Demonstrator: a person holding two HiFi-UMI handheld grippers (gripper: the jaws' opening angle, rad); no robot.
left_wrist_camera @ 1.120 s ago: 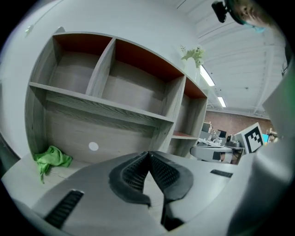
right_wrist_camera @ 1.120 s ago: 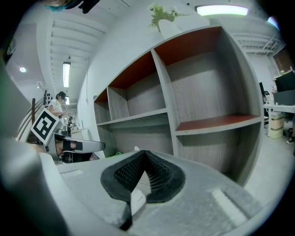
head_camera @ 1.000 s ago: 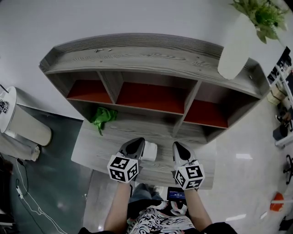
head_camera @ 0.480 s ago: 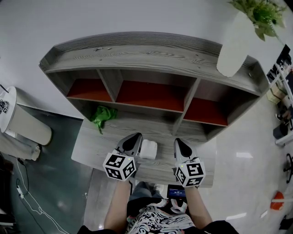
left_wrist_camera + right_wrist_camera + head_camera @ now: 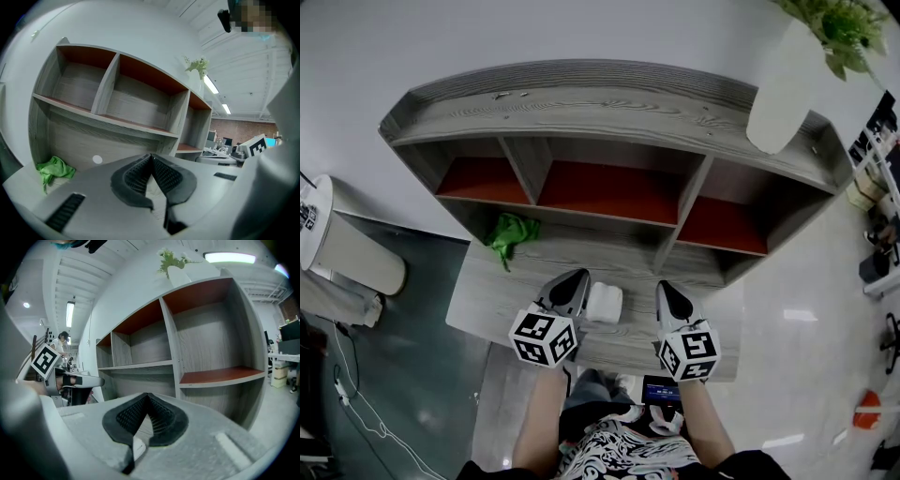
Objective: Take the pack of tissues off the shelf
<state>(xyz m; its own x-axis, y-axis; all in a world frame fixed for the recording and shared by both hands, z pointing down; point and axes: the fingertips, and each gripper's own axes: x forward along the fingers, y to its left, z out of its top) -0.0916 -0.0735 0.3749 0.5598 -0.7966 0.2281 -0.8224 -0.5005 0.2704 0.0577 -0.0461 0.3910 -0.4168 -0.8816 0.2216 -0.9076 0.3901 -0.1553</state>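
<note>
The white pack of tissues [image 5: 604,303] lies on the grey desk board [image 5: 487,300] in front of the shelf unit [image 5: 609,112], between my two grippers. My left gripper [image 5: 573,282] sits just left of the pack, jaws shut and empty, pads meeting in the left gripper view [image 5: 151,158]. Just right of the pack is my right gripper [image 5: 667,291], also shut with nothing held [image 5: 147,397]. The compartments of the shelf unit [image 5: 112,93] show bare red backs and hold nothing.
A green cloth [image 5: 513,234] lies on the board at the left, also in the left gripper view [image 5: 54,169]. A white vase with a plant [image 5: 783,84] stands on the shelf top at right. A round white bin [image 5: 352,248] stands on the floor left.
My left gripper has edged slightly left, away from the tissue pack. The pack and my right gripper have stayed where they were.
</note>
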